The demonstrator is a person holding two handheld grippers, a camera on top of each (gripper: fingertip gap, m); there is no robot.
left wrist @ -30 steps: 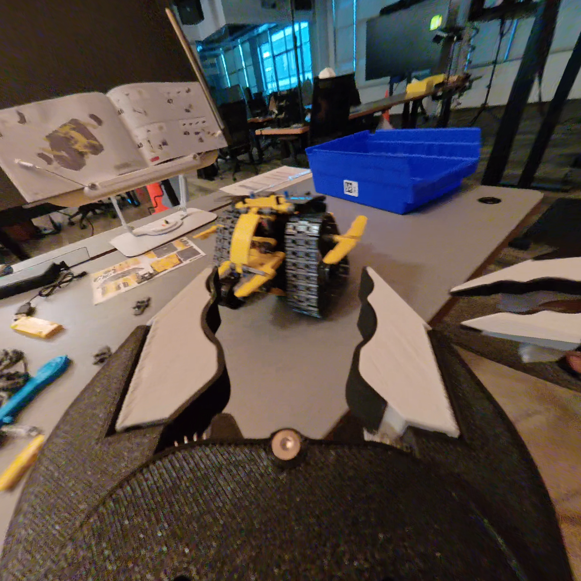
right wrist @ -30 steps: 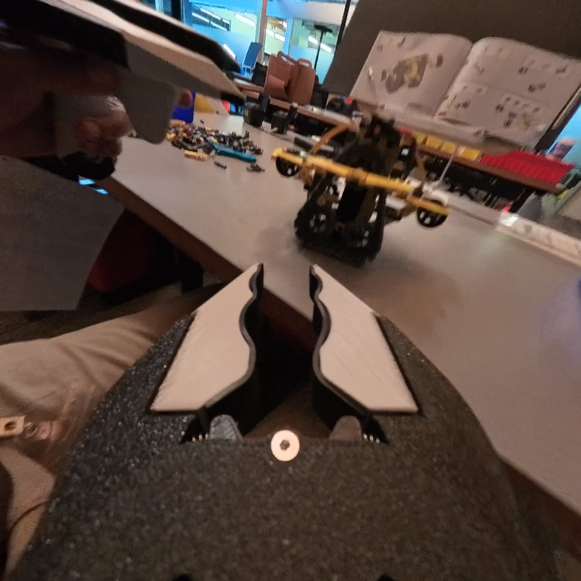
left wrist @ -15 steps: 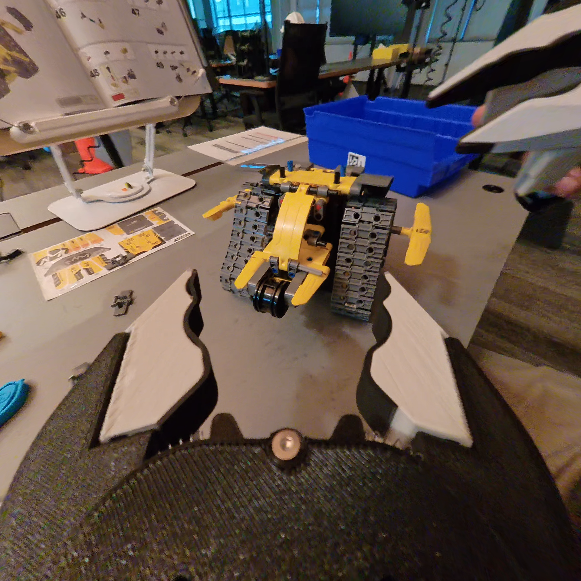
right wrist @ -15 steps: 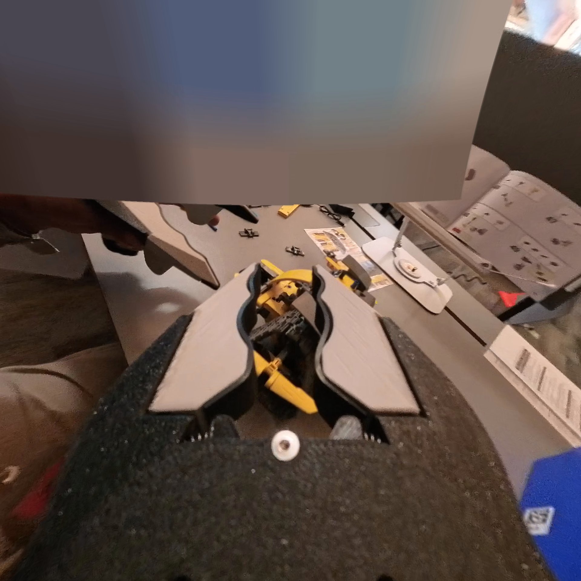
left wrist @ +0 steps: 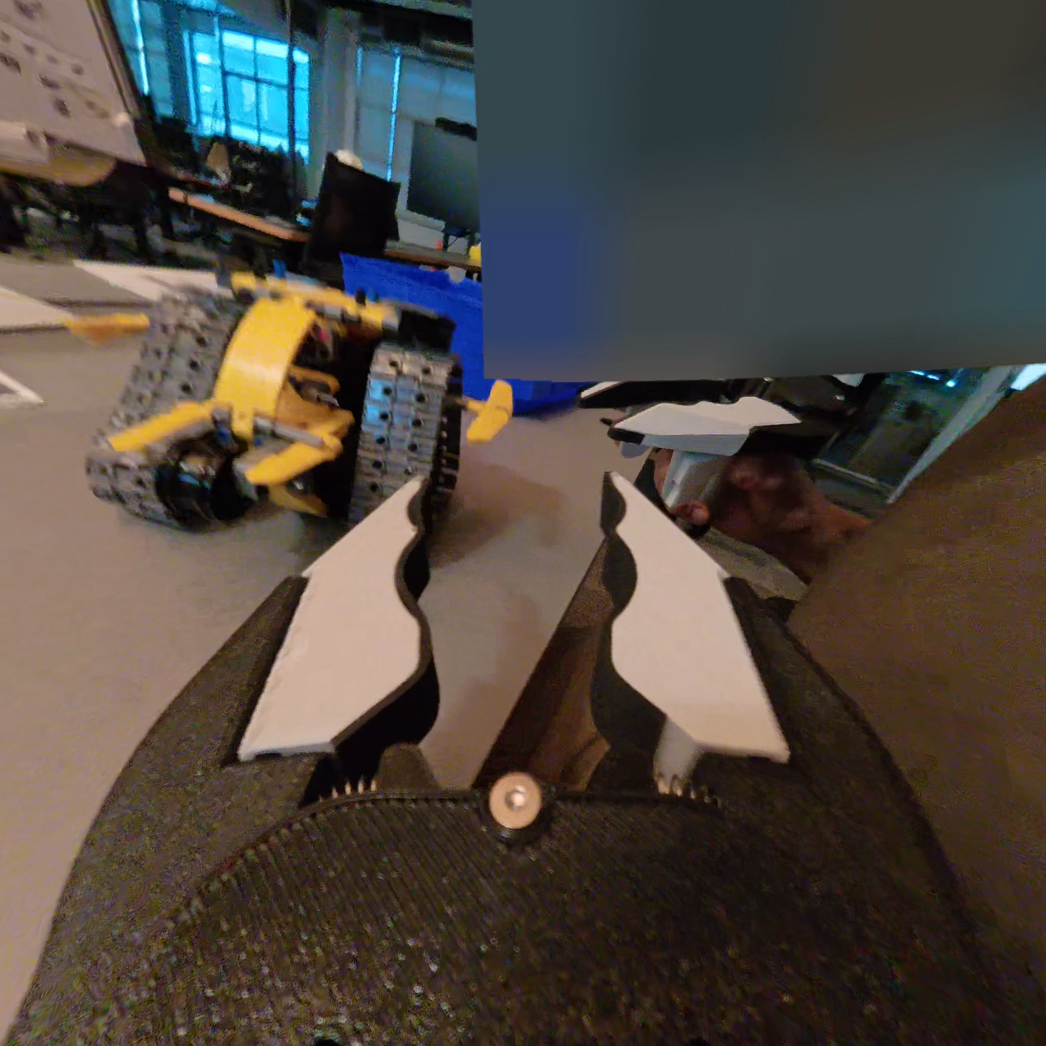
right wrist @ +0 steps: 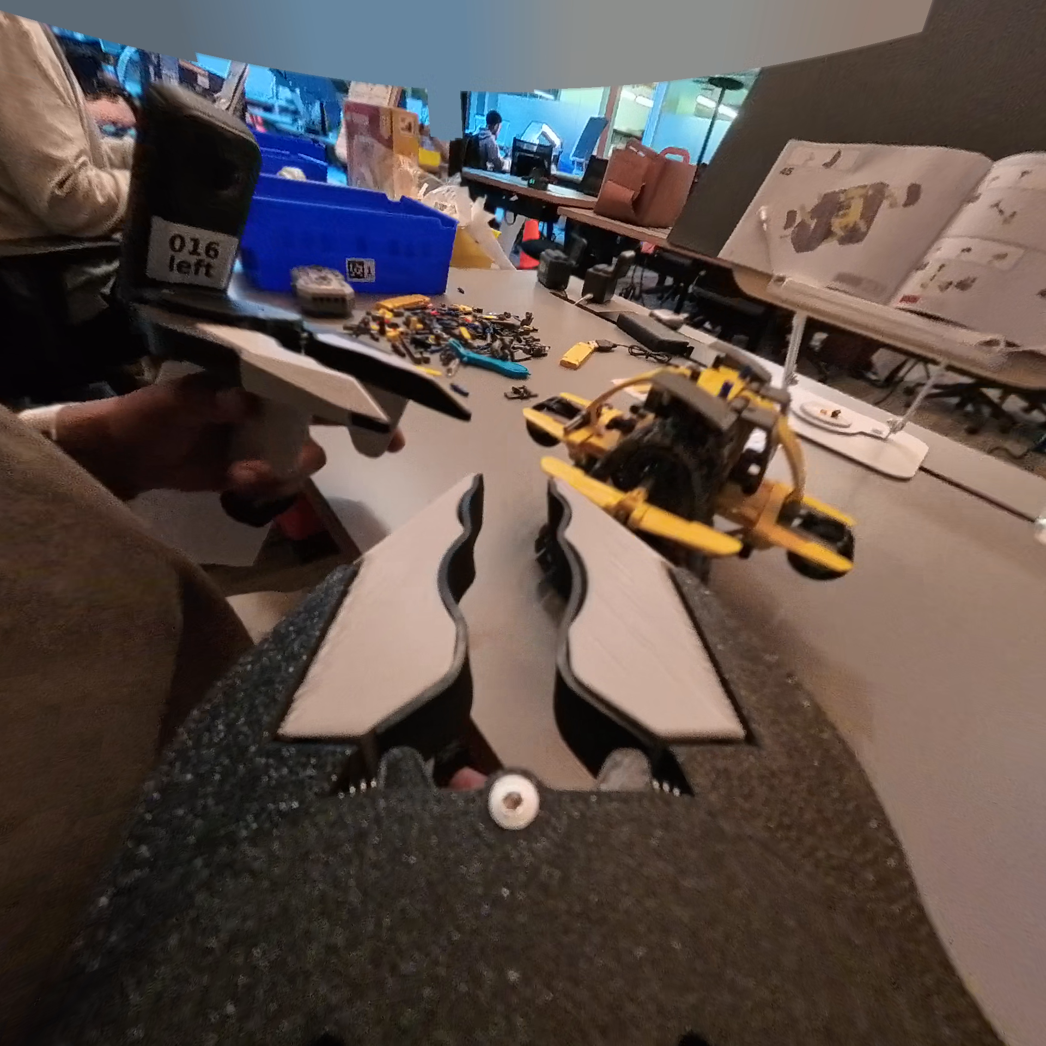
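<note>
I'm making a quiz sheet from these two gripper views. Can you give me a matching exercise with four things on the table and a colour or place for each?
Things:
1. tracked brick vehicle
2. storage bin
3. instruction booklet
4. loose small parts

Descriptions:
A. solid blue, at the far side of the table
B. open on a raised stand
C. yellow and dark grey, just ahead of the right gripper
D. scattered in a pile between the bin and the vehicle

Pairs: 1-C, 2-A, 3-B, 4-D

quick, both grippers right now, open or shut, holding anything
Left gripper: open, holds nothing, low over the table just right of the yellow tracked model.
Right gripper: open with a narrow gap, holds nothing, beside the model.
</note>
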